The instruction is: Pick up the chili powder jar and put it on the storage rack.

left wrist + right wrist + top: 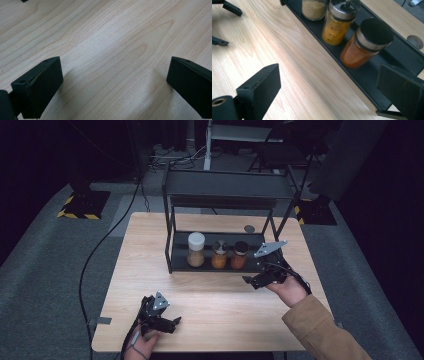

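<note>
Hovering wide at lower right, right claw [329,87] faces the red spice jar [362,47] on the rack [372,82] — a skewed approach could topple its orange neighbour [336,27]; left claw [115,85] idles wide over the table [105,37].

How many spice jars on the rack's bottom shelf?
3, in a row on the rack: white-lidded jar at left, yellow-spice jar in the middle, black-lidded orange jar at right, nearest the right gripper. None looks hidden.
</note>
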Demonstrator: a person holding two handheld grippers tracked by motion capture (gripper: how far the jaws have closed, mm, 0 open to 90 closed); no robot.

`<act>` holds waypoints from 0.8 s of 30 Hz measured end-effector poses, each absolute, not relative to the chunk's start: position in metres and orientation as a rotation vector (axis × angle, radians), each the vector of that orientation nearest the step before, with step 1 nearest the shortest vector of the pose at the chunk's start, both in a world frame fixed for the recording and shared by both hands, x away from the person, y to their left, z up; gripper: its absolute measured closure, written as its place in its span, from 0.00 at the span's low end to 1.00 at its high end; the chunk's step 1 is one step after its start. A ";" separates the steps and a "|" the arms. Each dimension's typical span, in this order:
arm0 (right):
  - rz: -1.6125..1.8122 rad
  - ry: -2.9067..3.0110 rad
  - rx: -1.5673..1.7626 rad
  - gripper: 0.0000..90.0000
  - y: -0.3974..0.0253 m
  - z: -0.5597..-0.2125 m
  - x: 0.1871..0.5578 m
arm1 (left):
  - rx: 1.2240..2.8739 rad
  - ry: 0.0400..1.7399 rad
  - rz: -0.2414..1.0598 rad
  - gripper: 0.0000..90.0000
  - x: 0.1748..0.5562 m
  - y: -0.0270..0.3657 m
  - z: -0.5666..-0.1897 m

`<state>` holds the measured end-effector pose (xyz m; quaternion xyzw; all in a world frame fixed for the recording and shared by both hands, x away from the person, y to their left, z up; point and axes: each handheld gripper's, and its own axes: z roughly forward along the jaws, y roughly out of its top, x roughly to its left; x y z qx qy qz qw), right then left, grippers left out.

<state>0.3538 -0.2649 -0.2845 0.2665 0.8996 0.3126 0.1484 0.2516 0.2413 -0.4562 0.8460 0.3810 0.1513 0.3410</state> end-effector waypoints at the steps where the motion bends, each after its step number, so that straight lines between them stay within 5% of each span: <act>1: 0.899 2.582 0.763 0.05 -0.266 -0.286 0.351 | 2.200 0.990 0.395 0.00 0.251 0.241 -0.456; 24: 1.011 2.535 0.772 0.03 -0.295 -0.358 0.329 | 2.200 0.990 0.395 0.00 0.251 0.241 -0.456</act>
